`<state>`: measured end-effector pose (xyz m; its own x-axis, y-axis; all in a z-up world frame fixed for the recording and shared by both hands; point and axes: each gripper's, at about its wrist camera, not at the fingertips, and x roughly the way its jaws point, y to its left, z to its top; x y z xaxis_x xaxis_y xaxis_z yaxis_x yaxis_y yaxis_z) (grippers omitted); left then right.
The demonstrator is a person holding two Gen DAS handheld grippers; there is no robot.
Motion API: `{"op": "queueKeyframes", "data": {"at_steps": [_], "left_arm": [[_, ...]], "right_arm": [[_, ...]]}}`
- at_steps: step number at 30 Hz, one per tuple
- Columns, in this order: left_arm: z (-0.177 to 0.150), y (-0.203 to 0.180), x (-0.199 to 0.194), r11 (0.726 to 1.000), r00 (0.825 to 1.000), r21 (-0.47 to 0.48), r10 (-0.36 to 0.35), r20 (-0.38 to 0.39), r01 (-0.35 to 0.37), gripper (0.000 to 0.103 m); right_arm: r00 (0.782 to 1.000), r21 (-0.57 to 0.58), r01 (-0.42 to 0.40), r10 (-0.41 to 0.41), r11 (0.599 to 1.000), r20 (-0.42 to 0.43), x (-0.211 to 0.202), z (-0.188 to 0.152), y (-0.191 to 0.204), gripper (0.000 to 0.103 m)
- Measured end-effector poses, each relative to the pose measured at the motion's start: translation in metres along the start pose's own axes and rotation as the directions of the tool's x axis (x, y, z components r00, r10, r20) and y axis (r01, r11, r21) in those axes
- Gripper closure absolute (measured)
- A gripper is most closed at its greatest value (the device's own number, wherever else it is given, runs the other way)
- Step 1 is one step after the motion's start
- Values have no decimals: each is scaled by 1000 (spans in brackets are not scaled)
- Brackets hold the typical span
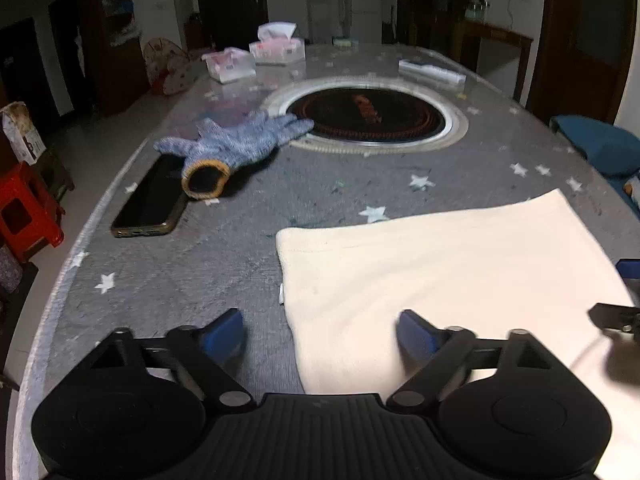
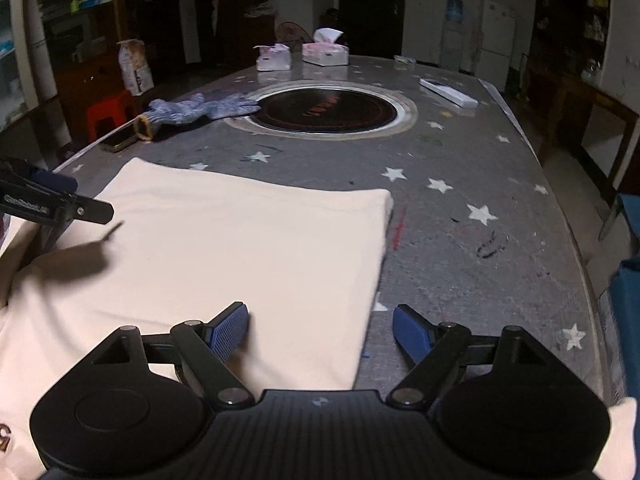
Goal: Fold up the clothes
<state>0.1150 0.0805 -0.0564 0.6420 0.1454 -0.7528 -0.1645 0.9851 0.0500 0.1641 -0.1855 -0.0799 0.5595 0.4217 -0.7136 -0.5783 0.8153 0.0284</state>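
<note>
In the left wrist view, the left gripper (image 1: 322, 336) is hovering with its blue-padded fingers (image 1: 224, 334) spread wide and gripping nothing, straddling the left edge of the cream-coloured folded cloth garment (image 1: 452, 276), one pad over the cloth and the other over the bare grey star-printed table cover (image 1: 200, 276). The garment is lying flat on that cover, on the near side of the round black inset cooktop with a metal rim (image 1: 366, 114). A blue knitted work glove with an orange cuff (image 1: 236, 144) is lying left of the cooktop, fingertips reaching its rim, cuff resting on a dark flat smartphone (image 1: 150, 198). Beyond the cooktop two white-and-pink tissue packs (image 1: 256, 58) are sitting. In the right wrist view, the right gripper (image 2: 322, 330) is likewise gaping wide and holding nothing, its pads straddling the garment's (image 2: 248, 248) right edge, nearer than the cooktop (image 2: 326, 110). The left gripper's black frame (image 2: 52, 202) is showing at the garment's left side. The glove (image 2: 200, 108) is lying left of the cooktop.
</note>
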Motion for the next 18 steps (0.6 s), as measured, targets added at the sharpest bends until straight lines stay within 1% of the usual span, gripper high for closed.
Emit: {"op": "queueKeyframes", "data": {"at_steps": [1, 3, 5, 10, 13, 18], "left_arm": [[2, 2, 5, 1000, 1000, -3, -10, -5, 10, 24], [7, 6, 9, 999, 999, -18, -33, -6, 33, 29], [13, 9, 14, 998, 999, -34, -52, -6, 52, 40], [28, 11, 25, 998, 999, -25, -53, -3, 53, 56], [36, 10, 32, 999, 999, -7, -43, -2, 43, 63], [50, 7, 44, 999, 1000, 40, -22, 9, 21, 65]], "right_arm": [[1000, 14, -8, 8, 1000, -3, 1, 1, -3, 23], [1000, 14, -2, 3, 1000, -1, 3, 4, -5, 24], [1000, 17, 2, -2, 1000, 0, 6, 7, -8, 28], [1000, 53, 11, -12, 999, 5, 19, 21, -18, 39], [1000, 67, 14, -15, 998, 3, 28, 31, -24, 42], [999, 50, 33, -33, 998, -5, 46, 49, -31, 42]]}}
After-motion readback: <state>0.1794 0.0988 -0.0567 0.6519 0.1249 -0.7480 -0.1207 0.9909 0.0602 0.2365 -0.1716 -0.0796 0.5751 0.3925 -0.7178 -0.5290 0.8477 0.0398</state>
